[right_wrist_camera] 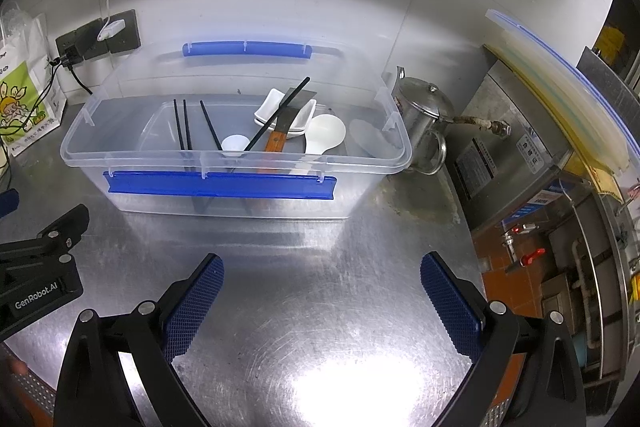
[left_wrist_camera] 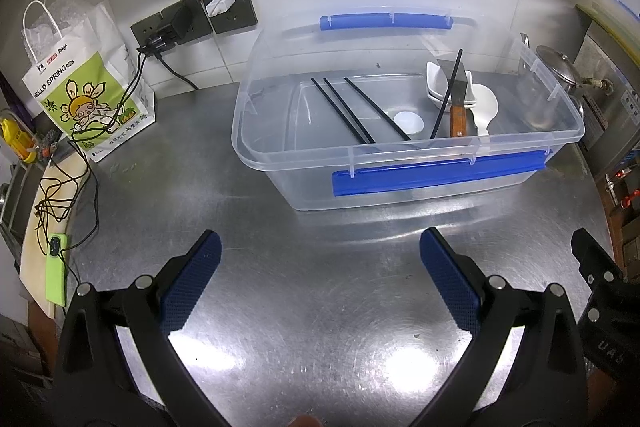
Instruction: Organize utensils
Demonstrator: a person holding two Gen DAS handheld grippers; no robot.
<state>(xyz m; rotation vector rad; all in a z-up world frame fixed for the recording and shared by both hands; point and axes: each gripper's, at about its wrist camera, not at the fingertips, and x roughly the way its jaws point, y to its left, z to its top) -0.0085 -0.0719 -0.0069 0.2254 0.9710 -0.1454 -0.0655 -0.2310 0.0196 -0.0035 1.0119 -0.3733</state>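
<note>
Utensils sit together inside a big clear plastic bin (left_wrist_camera: 404, 163) with blue handles. The bin stands on the shiny metal bench (left_wrist_camera: 304, 291), near the white tiled wall.

To the left of the bin, against the wall, stands a paper bag (left_wrist_camera: 84, 83) with a green cartoon picture. To the right of the bin, just beside its end, is a metal kettle (right_wrist_camera: 424, 123) with a lid. On the wall behind the bin's left corner are dark wall sockets (left_wrist_camera: 196, 19) with plugs and cords. Far to the left of the bin, at the bench edge, lies a green phone (left_wrist_camera: 56, 273).

Inside the bin, on its right half, a scraper (right_wrist_camera: 282, 129) with a wooden handle leans on a stack of white dishes (right_wrist_camera: 286, 113). A white spoon (right_wrist_camera: 324, 137) lies just to the right of the scraper. Three black chopsticks (left_wrist_camera: 348, 111) lie flat in the middle of the bin, and one more black chopstick (left_wrist_camera: 448, 95) leans across the dishes. A small round white dish (left_wrist_camera: 408, 123) lies on the floor of the bin between the chopsticks.

In front of the bin, the left gripper (left_wrist_camera: 320, 291) hangs over the bench with its jaws wide apart and nothing in them. The right gripper (right_wrist_camera: 322, 299) is the same, jaws wide apart and holding nothing.
</note>
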